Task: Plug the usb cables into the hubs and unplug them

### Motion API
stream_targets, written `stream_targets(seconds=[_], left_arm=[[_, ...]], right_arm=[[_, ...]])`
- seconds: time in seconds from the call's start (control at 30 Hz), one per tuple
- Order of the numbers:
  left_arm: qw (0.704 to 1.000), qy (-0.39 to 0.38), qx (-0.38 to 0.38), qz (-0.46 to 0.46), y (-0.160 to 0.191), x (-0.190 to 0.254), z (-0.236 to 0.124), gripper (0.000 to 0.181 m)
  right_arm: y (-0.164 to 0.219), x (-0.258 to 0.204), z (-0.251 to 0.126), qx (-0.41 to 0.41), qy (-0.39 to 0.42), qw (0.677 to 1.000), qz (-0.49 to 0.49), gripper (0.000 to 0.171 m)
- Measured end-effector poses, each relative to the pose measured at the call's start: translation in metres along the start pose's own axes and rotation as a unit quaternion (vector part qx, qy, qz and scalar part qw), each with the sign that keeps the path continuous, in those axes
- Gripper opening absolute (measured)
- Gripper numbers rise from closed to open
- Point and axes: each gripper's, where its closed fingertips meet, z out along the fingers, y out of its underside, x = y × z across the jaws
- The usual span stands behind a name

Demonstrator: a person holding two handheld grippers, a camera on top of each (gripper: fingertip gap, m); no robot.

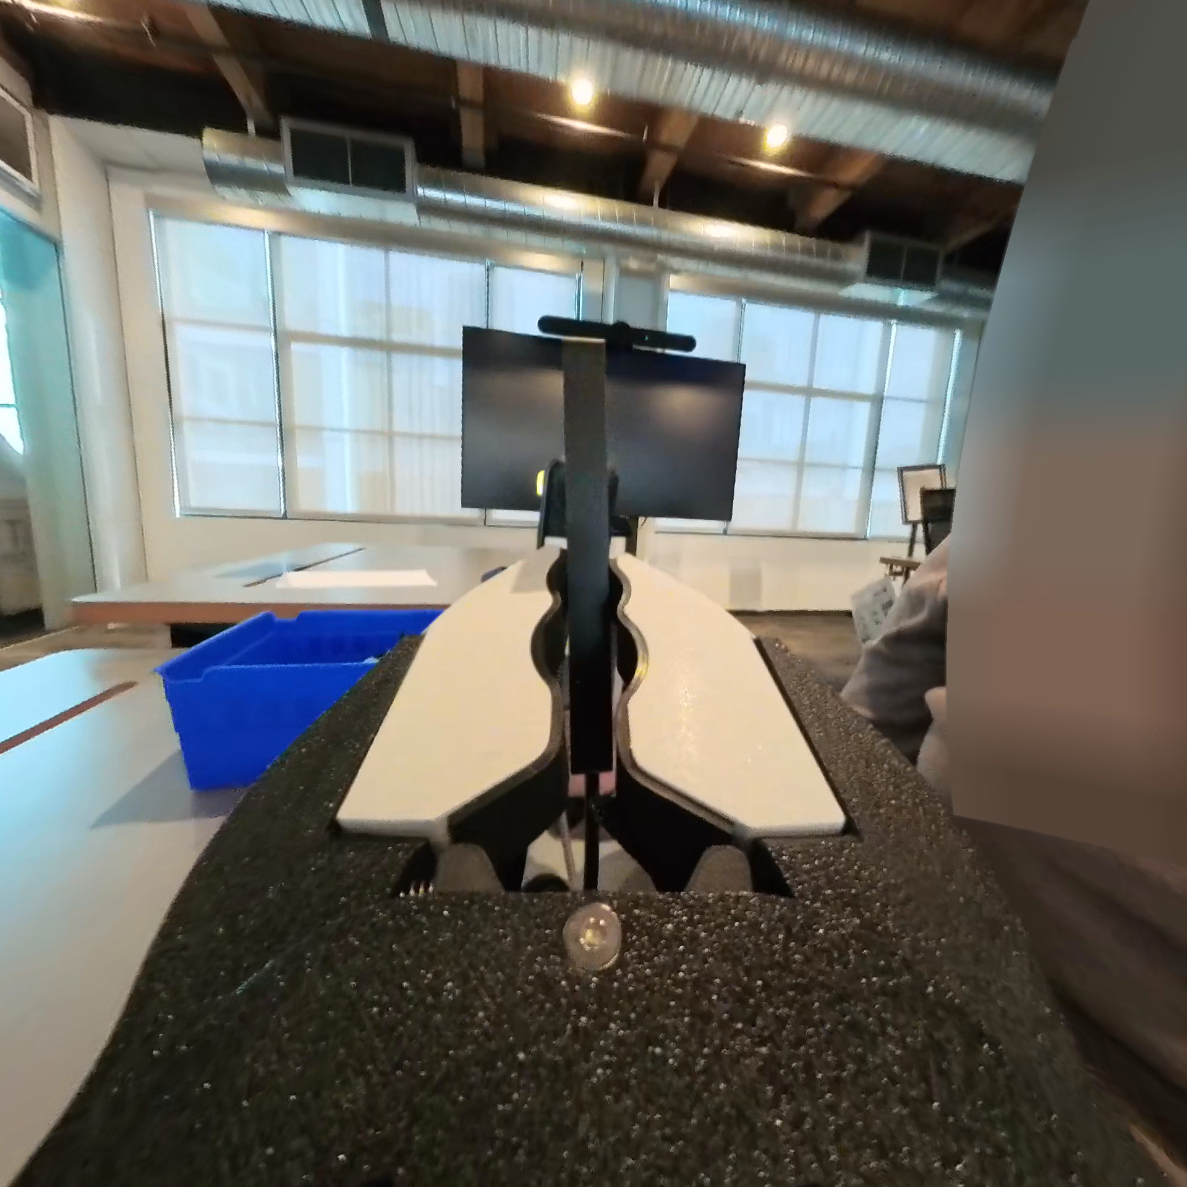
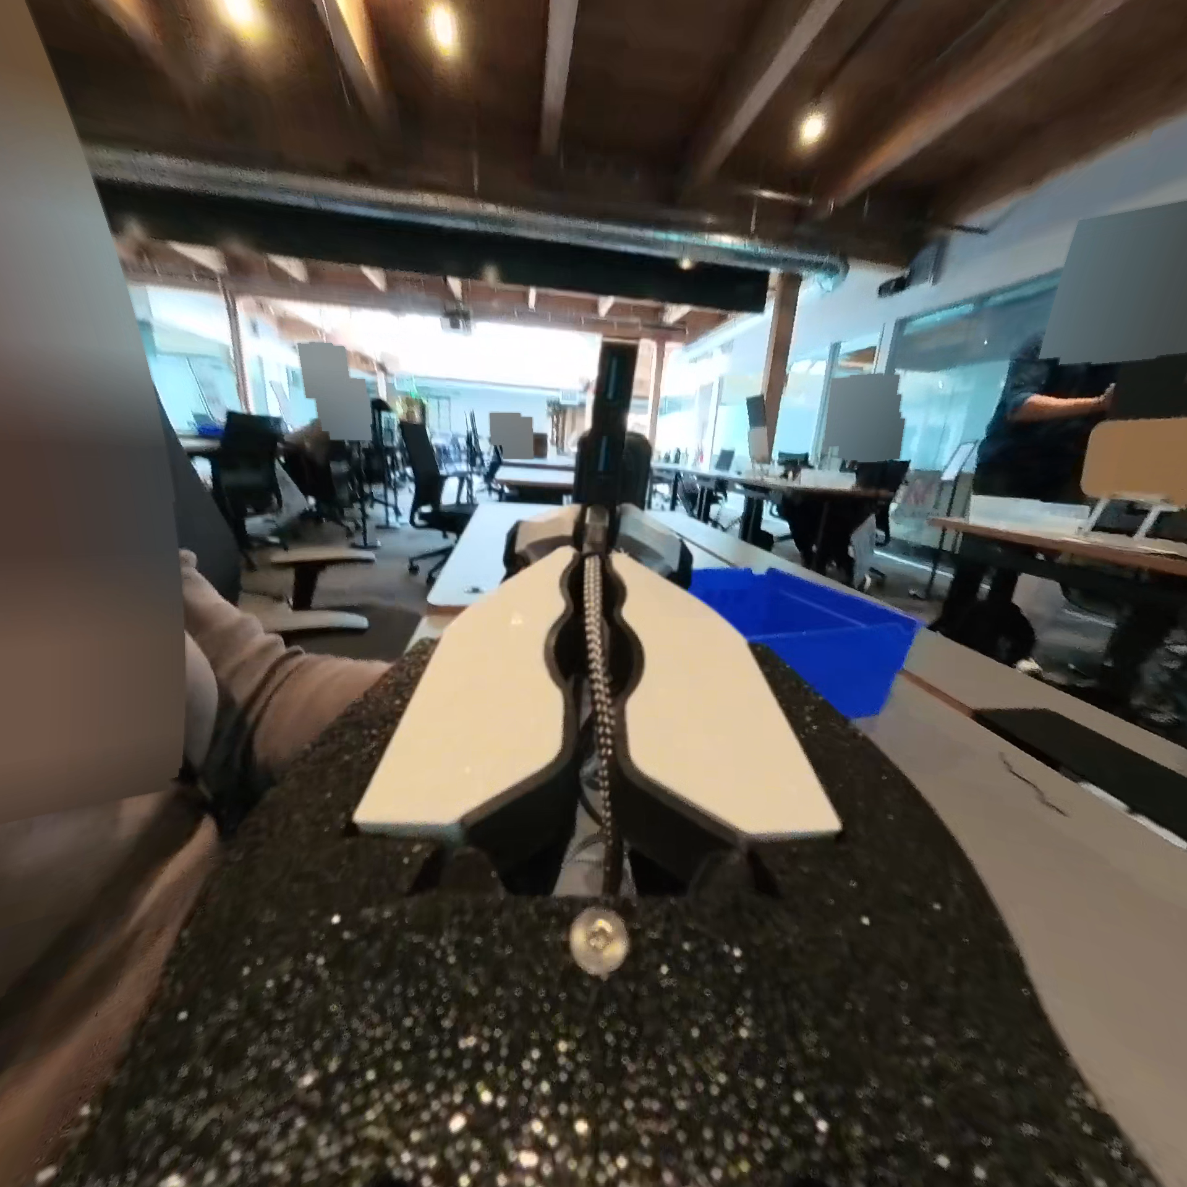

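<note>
In the left wrist view, my left gripper (image 1: 586, 571) is shut on a thin black USB hub (image 1: 586, 449), held edge-on and sticking out past the fingertips. My right gripper (image 1: 551, 507) shows dark just behind the hub. In the right wrist view, my right gripper (image 2: 594, 559) is shut on a braided USB cable (image 2: 600, 674). Its metal plug (image 2: 594, 517) points at the hub (image 2: 610, 398), which has blue ports. The left gripper (image 2: 649, 546) holds the hub right in front. The plug tip meets the hub's edge; I cannot tell if it is seated.
A blue plastic bin (image 1: 270, 694) stands on the white table (image 1: 77, 803); it also shows in the right wrist view (image 2: 822, 636). A dark monitor (image 1: 674, 424) stands behind. A person's grey sleeve (image 2: 257, 655) is close by. Office chairs (image 2: 430, 488) and desks fill the room. Both grippers' tips are close together, under 4 cm apart.
</note>
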Motion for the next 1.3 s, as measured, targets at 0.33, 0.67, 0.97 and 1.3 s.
stream_targets(seconds=[0.33, 0.67, 0.97, 1.3], left_arm=[[0.999, -0.005, -0.035, 0.022, 0.006, 0.002, 0.001, 0.011], [0.999, -0.014, -0.043, 0.022, 0.011, -0.004, 0.000, 0.011], [0.998, -0.040, -0.047, 0.015, 0.011, -0.009, 0.001, 0.011], [0.993, 0.031, 0.110, -0.041, -0.057, 0.003, -0.048, 0.011]], right_arm=[[0.003, -0.003, -0.005, -0.002, -0.030, 0.999, 0.017, 0.004], [0.002, 0.003, 0.000, 0.011, -0.009, 1.000, 0.024, 0.005], [0.002, 0.007, -0.003, -0.022, 0.019, 1.000, -0.007, 0.005], [-0.046, 0.027, -0.058, 0.109, 0.035, 0.992, 0.058, 0.004]])
